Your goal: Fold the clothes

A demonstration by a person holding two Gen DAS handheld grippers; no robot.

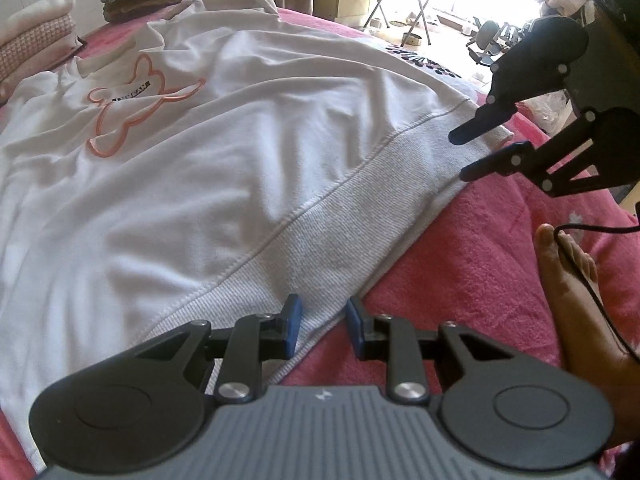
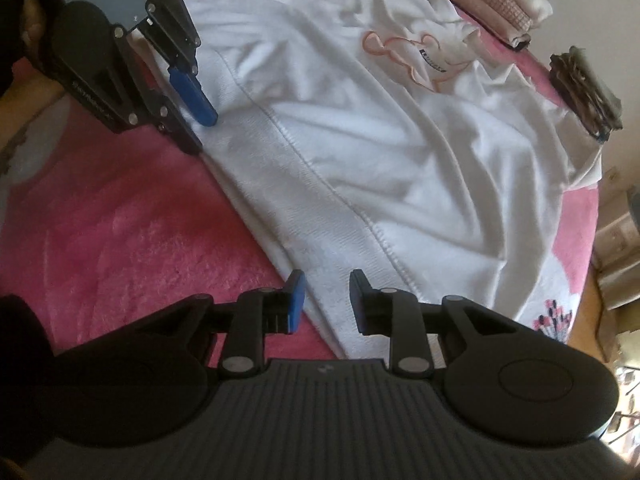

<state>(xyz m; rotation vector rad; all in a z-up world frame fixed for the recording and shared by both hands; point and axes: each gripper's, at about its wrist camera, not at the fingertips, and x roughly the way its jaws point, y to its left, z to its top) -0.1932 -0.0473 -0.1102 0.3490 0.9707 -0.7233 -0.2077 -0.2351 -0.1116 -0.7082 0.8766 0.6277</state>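
Your sweatshirt lies spread flat on the pink blanket, print side up, with its ribbed hem running along the edge nearest you. You hold both grippers at that hem, one toward each end, which suits lifting the hem evenly across its width.

Your left gripper has its fingers parted, straddling the hem's outer edge, with cloth under the gap but nothing pinched. Your right gripper is likewise released, its fingers standing apart over the hem close to the corner. From the left wrist view its fingers look tilted down toward the hem corner; whether a tip touches the cloth, you cannot tell.

The body of the sweatshirt shows soft wrinkles but no fold line across it, and the sleeves cannot be made out clearly. A laid-out garment like this fits either a piece being readied for folding or one being smoothed between folds.

Two stacks of folded clothes sit at the far side of the bed, well apart from the sweatshirt. A bare foot rests on the blanket beside the hem, and a cable runs over it.
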